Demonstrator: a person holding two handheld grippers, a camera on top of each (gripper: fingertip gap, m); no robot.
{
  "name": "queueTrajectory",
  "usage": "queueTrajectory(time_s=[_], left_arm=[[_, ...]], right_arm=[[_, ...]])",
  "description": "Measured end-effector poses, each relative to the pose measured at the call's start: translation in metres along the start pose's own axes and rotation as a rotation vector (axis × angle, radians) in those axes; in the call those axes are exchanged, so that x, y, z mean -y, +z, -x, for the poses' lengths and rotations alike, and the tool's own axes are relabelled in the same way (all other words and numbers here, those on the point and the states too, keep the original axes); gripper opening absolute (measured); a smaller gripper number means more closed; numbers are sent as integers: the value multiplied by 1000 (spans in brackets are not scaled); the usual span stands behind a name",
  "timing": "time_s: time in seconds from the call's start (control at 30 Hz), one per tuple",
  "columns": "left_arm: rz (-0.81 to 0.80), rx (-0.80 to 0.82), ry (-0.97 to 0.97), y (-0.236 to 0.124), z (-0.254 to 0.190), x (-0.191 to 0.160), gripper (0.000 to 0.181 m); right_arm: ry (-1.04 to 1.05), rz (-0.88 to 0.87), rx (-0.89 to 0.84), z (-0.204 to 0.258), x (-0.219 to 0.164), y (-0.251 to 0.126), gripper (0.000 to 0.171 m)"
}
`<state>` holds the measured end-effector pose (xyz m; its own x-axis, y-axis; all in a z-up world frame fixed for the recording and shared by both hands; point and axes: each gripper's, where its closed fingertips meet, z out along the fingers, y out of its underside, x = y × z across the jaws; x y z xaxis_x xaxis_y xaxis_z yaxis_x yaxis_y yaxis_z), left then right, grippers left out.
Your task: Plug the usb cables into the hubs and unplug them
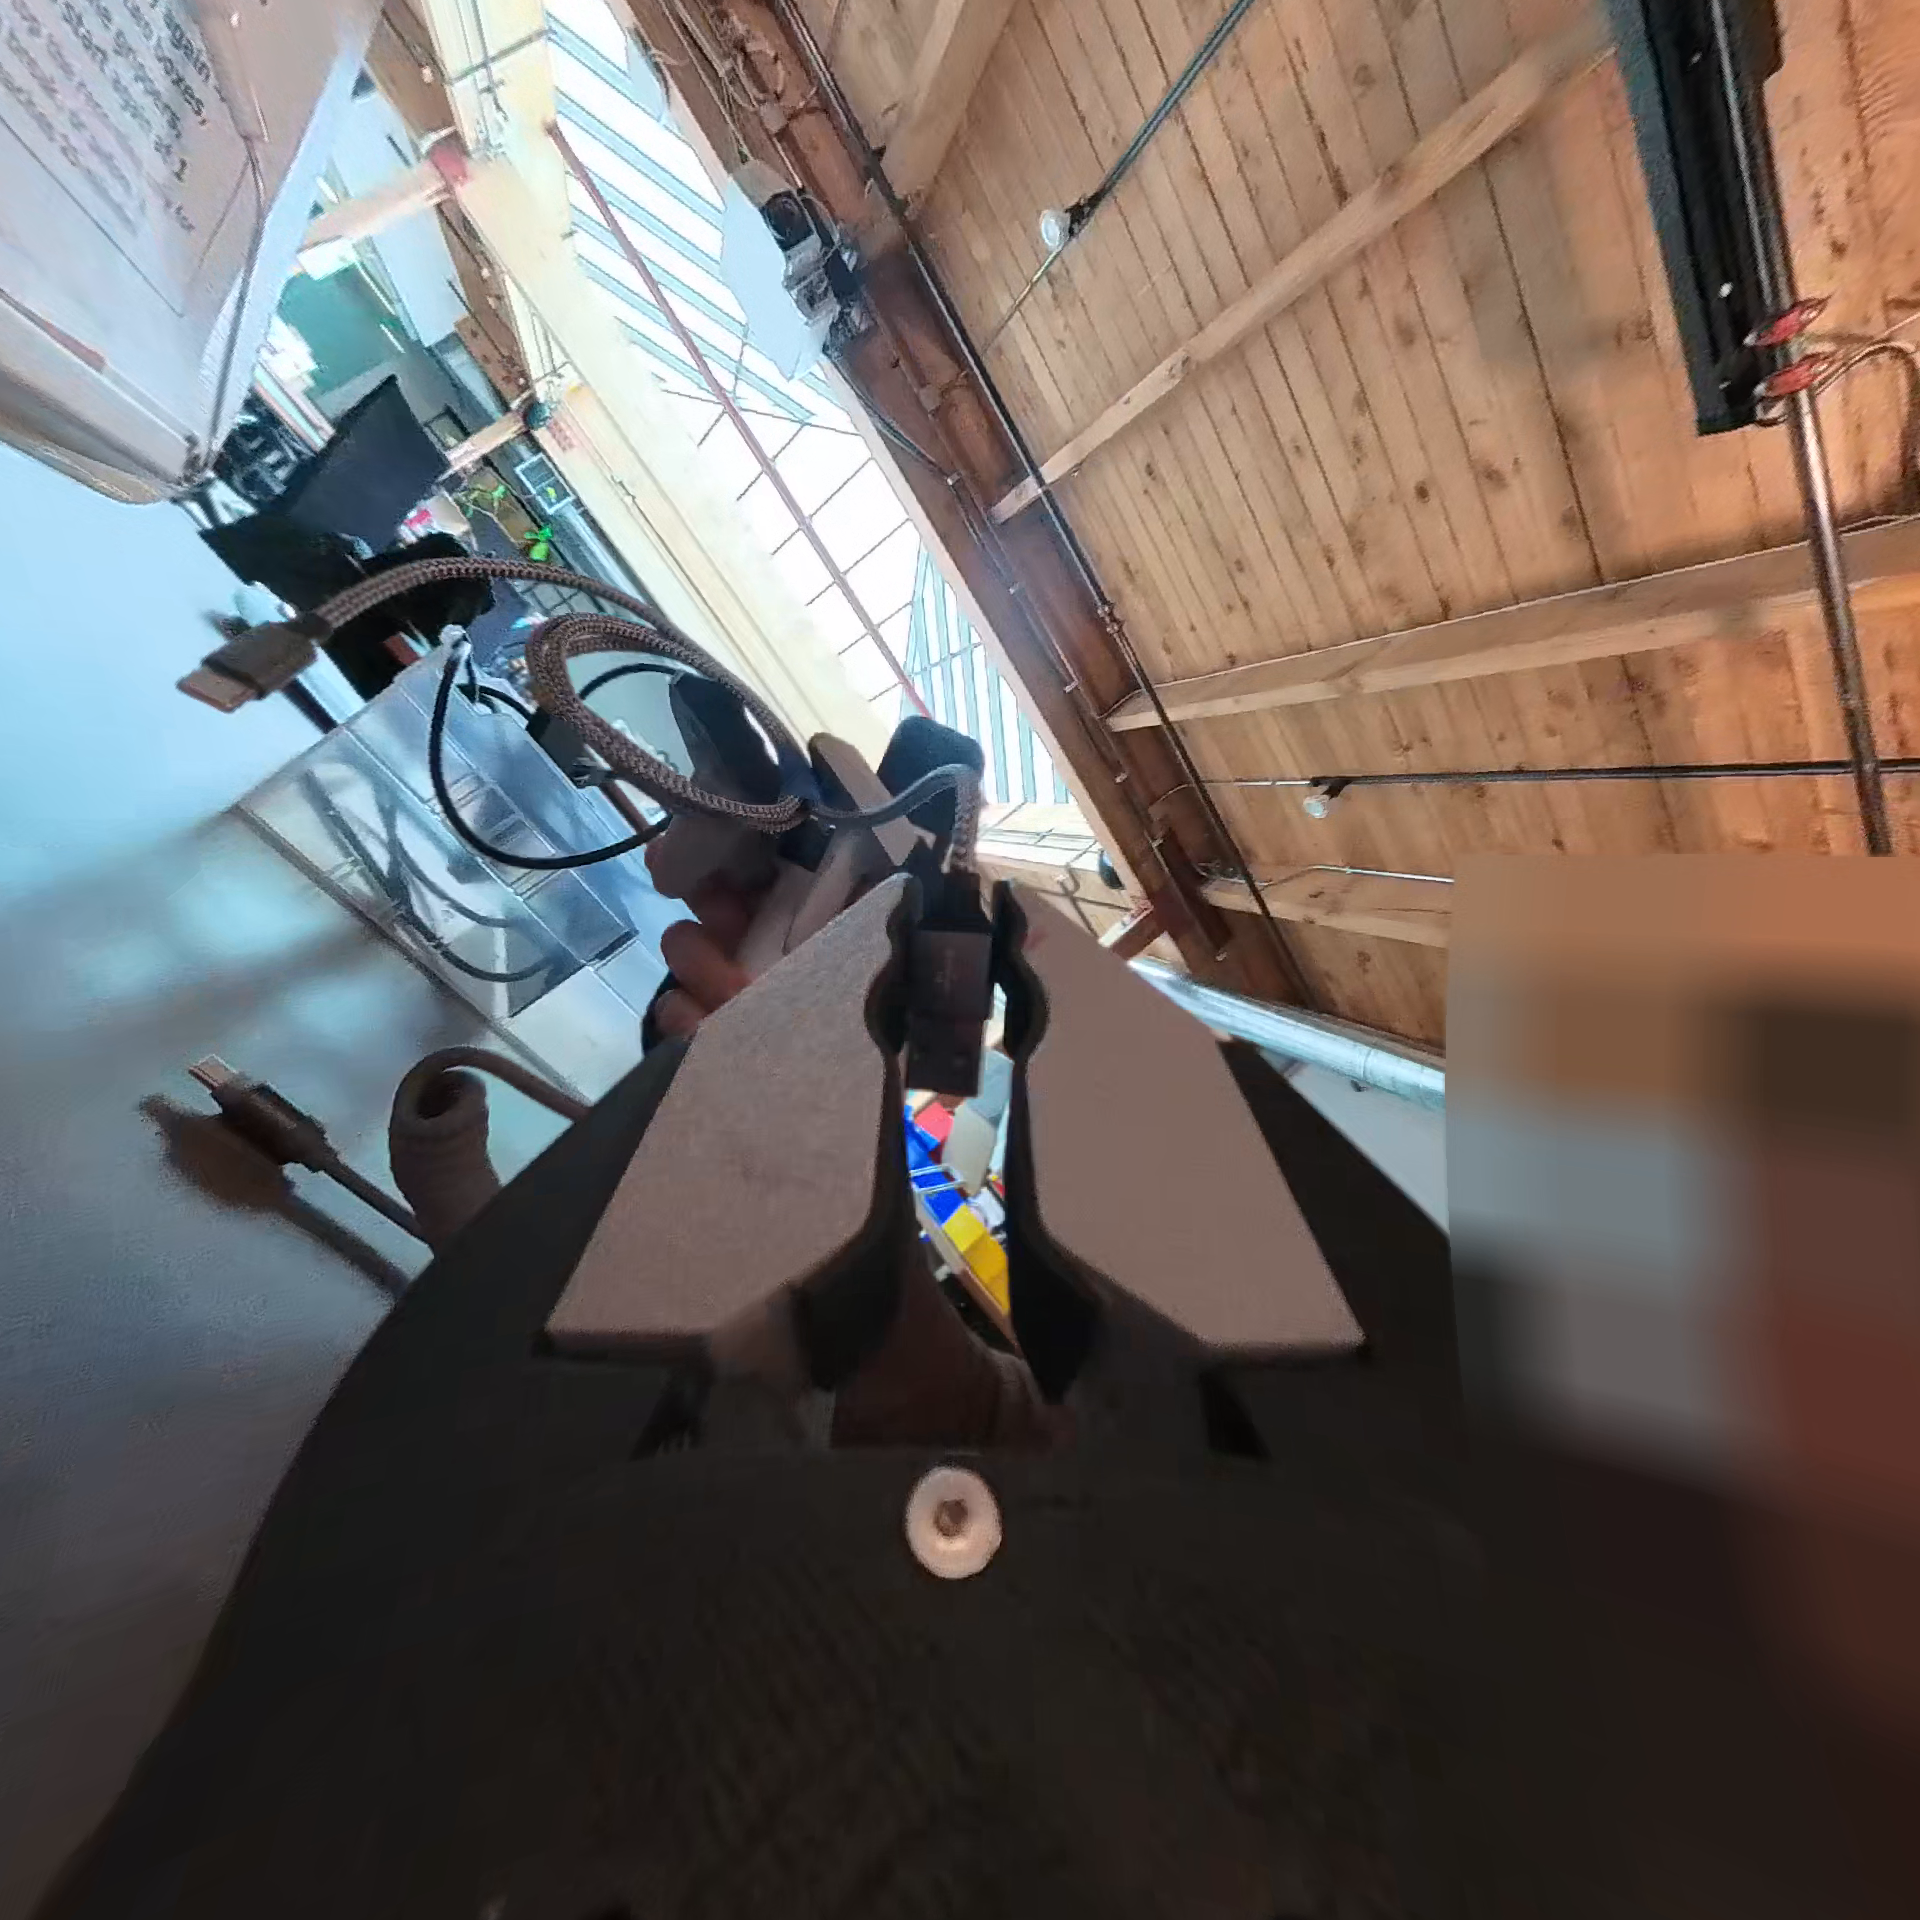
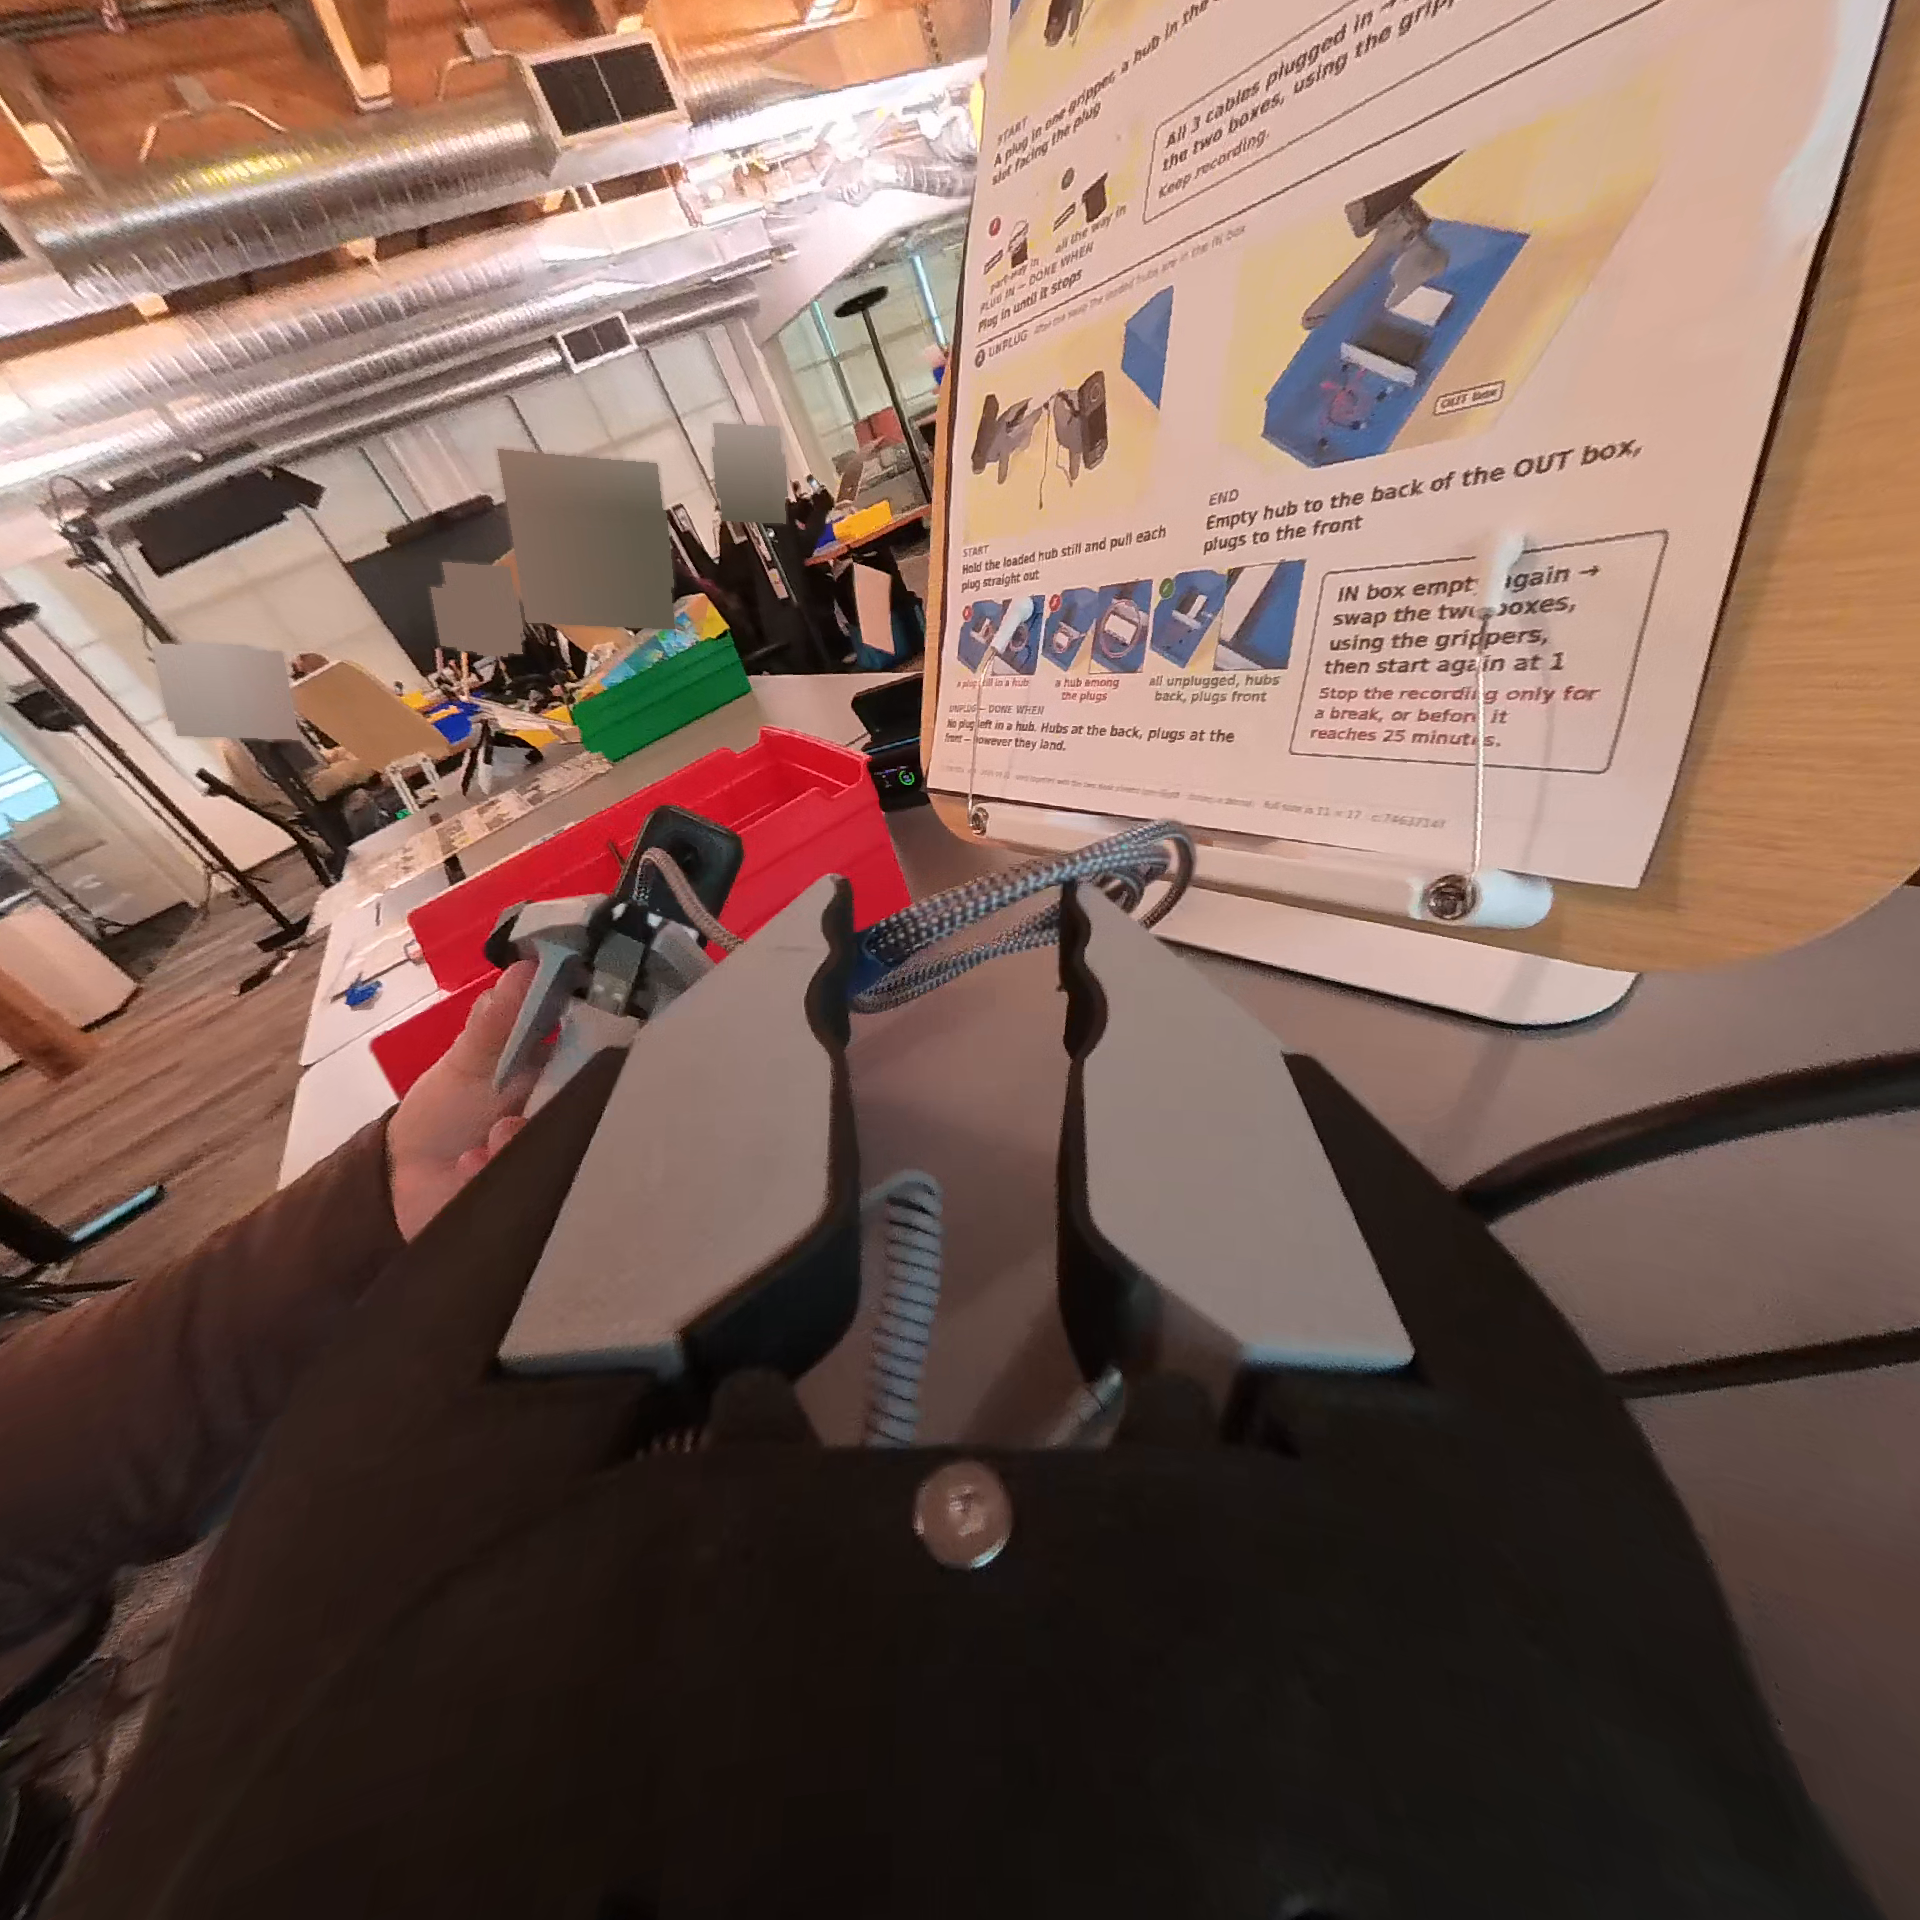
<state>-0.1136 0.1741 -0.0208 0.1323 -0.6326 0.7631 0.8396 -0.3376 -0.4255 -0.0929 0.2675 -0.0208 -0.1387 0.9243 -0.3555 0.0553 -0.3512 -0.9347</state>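
My left gripper (image 1: 948, 935) is shut on a dark USB plug (image 1: 945, 997), held up in the air, and it shows again in the right wrist view (image 2: 608, 961). A braided cable (image 1: 665, 748) loops from the plug toward my right gripper (image 1: 821, 800). My right gripper (image 2: 956, 940) is open, and the braided cable (image 2: 997, 894) crosses between its tips without being pinched. A second plug (image 1: 244, 665) dangles at the left. A third plug (image 1: 255, 1112) lies on the table. No hub is clearly in view.
A red box (image 2: 790, 821) stands on the grey table (image 2: 1714, 1039) behind the left gripper. An instruction board (image 2: 1351, 416) on a white stand rises at the right. A coiled cable (image 2: 904, 1299) lies under my right fingers. A green bin (image 2: 665, 696) sits farther back.
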Motion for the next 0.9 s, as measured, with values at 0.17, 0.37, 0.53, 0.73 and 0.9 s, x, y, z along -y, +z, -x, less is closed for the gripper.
queueTrajectory(time_s=[0.17,0.37,0.53,0.73,0.9], left_arm=[[6,2,20,3,-3,-1,11],[142,148,225,9,9,-20,11],[195,366,490,4,25,-16,12],[63,497,623,-11,27,15,11],[-5,376,474,-12,16,21,11]], right_arm=[[22,14,11,0,-3,2,39],[-3,76,-76,-13,-14,7,61],[-86,72,-169,-20,-9,3,71],[-101,86,-106,-11,-12,8,75],[113,64,105,10,-12,10,77]])
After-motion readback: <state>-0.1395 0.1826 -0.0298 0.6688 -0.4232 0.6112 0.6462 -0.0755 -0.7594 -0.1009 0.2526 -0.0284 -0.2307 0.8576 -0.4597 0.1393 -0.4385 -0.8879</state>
